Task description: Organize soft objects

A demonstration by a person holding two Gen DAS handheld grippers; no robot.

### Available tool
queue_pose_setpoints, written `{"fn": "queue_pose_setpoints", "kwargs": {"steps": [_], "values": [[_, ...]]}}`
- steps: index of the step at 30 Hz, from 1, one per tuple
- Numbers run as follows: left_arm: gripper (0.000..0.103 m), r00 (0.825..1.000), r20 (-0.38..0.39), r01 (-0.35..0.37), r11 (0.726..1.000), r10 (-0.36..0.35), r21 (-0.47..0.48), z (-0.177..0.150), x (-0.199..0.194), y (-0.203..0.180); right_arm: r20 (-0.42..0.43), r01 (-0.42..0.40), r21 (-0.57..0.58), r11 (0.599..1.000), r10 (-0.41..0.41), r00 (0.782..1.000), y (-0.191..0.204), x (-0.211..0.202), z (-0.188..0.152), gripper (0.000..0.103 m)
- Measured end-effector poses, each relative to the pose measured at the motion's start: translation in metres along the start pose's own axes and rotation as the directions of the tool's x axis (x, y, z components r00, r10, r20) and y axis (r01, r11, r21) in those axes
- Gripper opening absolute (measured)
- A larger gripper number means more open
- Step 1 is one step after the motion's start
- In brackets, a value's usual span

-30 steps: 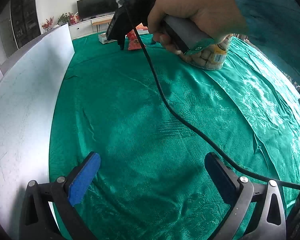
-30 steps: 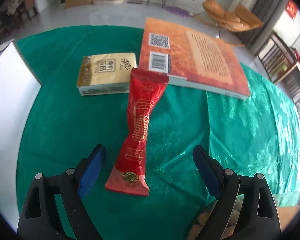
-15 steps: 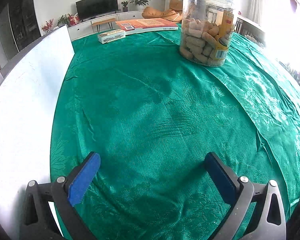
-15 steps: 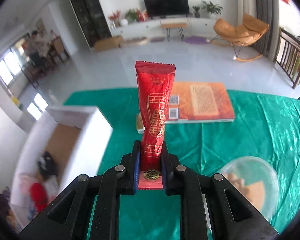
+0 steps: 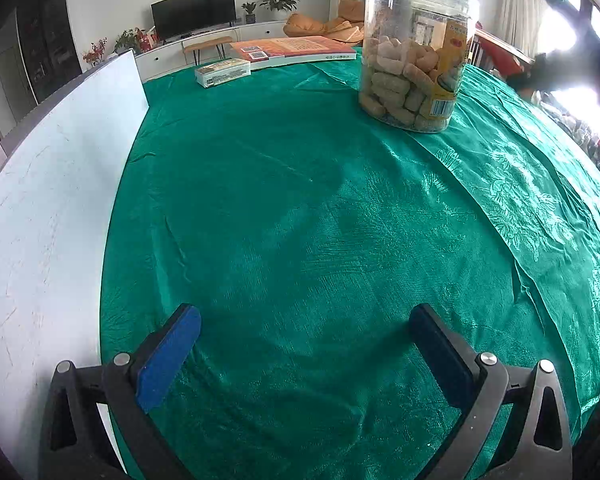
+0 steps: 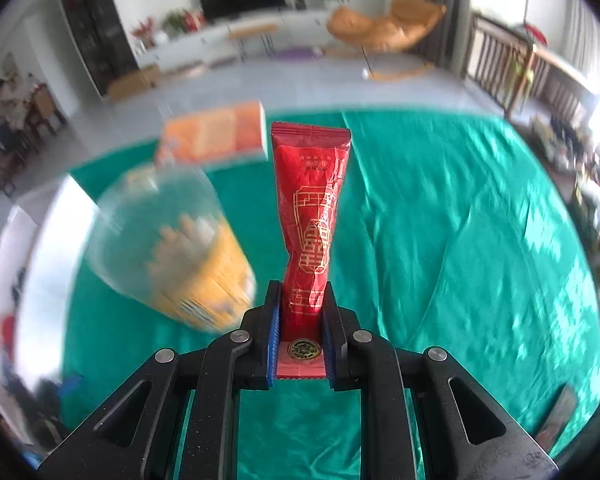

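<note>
The right gripper (image 6: 300, 320) was clenched on the red packet (image 6: 310, 216), aloft over the green cloth (image 6: 440, 240), left gripper (image 5: 304, 356) gaping empty; best carried gently, pinch low and firm.

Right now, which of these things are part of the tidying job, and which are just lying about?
Part of the job:
- red packet, clamped in the right gripper
- left gripper, open and empty

Just lying about:
- snack jar
- book
- tissue pack
- green tablecloth
</note>
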State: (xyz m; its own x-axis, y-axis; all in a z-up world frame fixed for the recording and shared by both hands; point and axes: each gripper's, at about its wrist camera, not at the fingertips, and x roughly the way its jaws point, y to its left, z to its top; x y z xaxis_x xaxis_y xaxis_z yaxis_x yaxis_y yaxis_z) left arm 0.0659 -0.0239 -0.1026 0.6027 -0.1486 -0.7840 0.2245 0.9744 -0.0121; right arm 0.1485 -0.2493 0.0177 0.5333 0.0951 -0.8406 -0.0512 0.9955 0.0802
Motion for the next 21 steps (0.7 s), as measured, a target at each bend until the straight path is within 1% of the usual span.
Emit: {"fn": "queue_pose_setpoints", "kwargs": {"steps": [1,2,3,4,5,7,9,11,13,14,16,21], "values": [[0.103,1.0,0.0,0.0,1.0,0.0,0.0,0.0,0.0,0.0,0.006,-0.01,0.011,1.0,0.01,1.0,-0.006,0.015,-0.01,0.021],[0.103,1.0,0.0,0.0,1.0,0.0,0.0,0.0,0.0,0.0,0.016,-0.014,0.032,0.999,0.014,1.0,-0.012,0.025,-0.02,0.026],[0.103,1.0,0.0,0.0,1.0,0.0,0.0,0.0,0.0,0.0,0.023,-0.02,0.07,0.997,0.018,1.0,-0.017,0.036,-0.03,0.036],[0.103,1.0,0.0,0.0,1.0,0.0,0.0,0.0,0.0,0.0,0.023,-0.027,0.112,0.993,0.025,0.999,-0.026,0.041,-0.039,0.062],[0.103,1.0,0.0,-0.001,1.0,0.001,0.0,0.0,0.0,0.0,0.034,-0.039,0.147,0.988,0.034,0.999,-0.029,0.044,-0.048,0.07],[0.103,1.0,0.0,-0.001,1.0,0.001,0.0,0.0,0.0,0.0,0.059,-0.031,0.173,0.984,0.021,0.998,-0.031,0.043,-0.066,0.07],[0.103,1.0,0.0,-0.001,1.0,0.001,0.001,0.0,0.0,0.0,0.089,0.011,0.18,0.984,-0.027,0.996,-0.032,0.038,-0.083,0.072],[0.103,1.0,0.0,-0.001,1.0,0.001,0.001,0.0,0.0,0.0,0.138,0.053,0.201,0.978,-0.082,0.987,-0.031,0.032,-0.098,0.075],[0.103,1.0,0.0,-0.002,1.0,0.002,0.001,0.0,0.0,0.0,0.172,0.073,0.212,0.974,-0.111,0.979,-0.031,0.032,-0.107,0.077],[0.103,1.0,0.0,-0.002,1.0,0.002,0.001,0.0,0.0,0.0,0.165,0.086,0.216,0.973,-0.123,0.979,-0.035,0.036,-0.106,0.081],[0.103,1.0,0.0,-0.002,1.0,0.002,0.001,0.0,0.0,0.0,0.161,0.082,0.212,0.974,-0.118,0.98,-0.034,0.039,-0.106,0.083],[0.103,1.0,0.0,-0.002,1.0,0.002,0.001,0.0,0.0,0.0,0.149,0.109,0.195,0.975,-0.14,0.979,-0.034,0.043,-0.107,0.083]]}}
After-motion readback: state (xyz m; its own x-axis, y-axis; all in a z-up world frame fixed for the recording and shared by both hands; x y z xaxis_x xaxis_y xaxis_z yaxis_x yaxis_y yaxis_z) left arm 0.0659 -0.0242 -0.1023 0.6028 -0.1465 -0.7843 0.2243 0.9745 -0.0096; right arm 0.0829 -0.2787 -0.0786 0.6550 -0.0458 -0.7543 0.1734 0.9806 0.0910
